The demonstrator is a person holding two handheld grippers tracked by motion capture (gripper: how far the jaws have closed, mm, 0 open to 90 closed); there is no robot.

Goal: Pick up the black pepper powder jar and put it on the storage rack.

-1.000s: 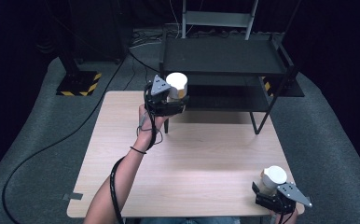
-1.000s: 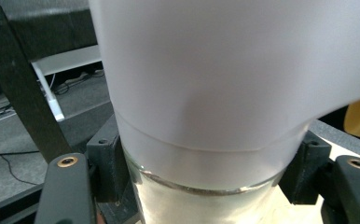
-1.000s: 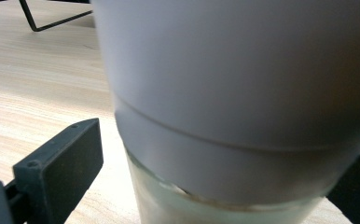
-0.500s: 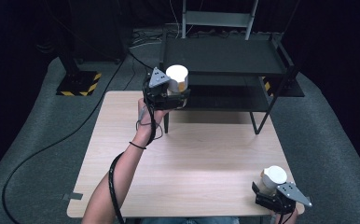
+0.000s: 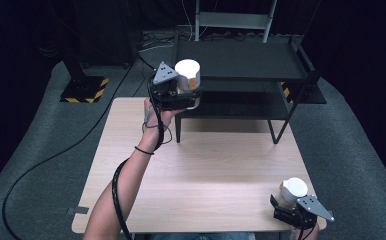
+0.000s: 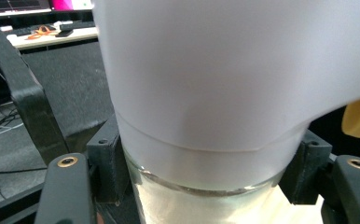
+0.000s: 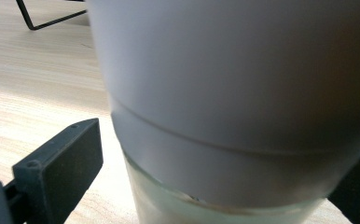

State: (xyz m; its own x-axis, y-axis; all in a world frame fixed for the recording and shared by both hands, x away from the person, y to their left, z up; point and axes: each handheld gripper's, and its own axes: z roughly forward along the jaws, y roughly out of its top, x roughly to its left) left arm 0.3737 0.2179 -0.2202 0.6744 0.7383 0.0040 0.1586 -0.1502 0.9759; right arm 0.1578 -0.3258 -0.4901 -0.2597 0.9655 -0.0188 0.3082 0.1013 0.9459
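Observation:
My left gripper [image 5: 185, 94] is shut on a glass jar with a white lid [image 5: 187, 70], held in the air at the front left corner of the black shelf's top tier [image 5: 246, 61]. In the left gripper view both black jaws press the jar's glass sides [image 6: 206, 186], below its lid [image 6: 225, 84]. A second white-lidded jar [image 5: 294, 189] stands on the wooden table [image 5: 206, 170] near its front right corner. My right gripper [image 5: 292, 204] is around that jar, open. In the right gripper view the left pad [image 7: 61, 163] stands apart from the jar [image 7: 243, 93].
The black two-tier metal shelf stands at the table's far edge, with its lower tier [image 5: 241, 105] and thin legs [image 5: 279, 131] over the tabletop. A grey frame [image 5: 233, 20] rises behind it. A yellow-and-black striped base [image 5: 83, 90] and cables lie on the floor at left.
My left gripper has lifted its jar from the level of the lower tier up to the edge of the top tier. The right gripper and its jar have kept still.

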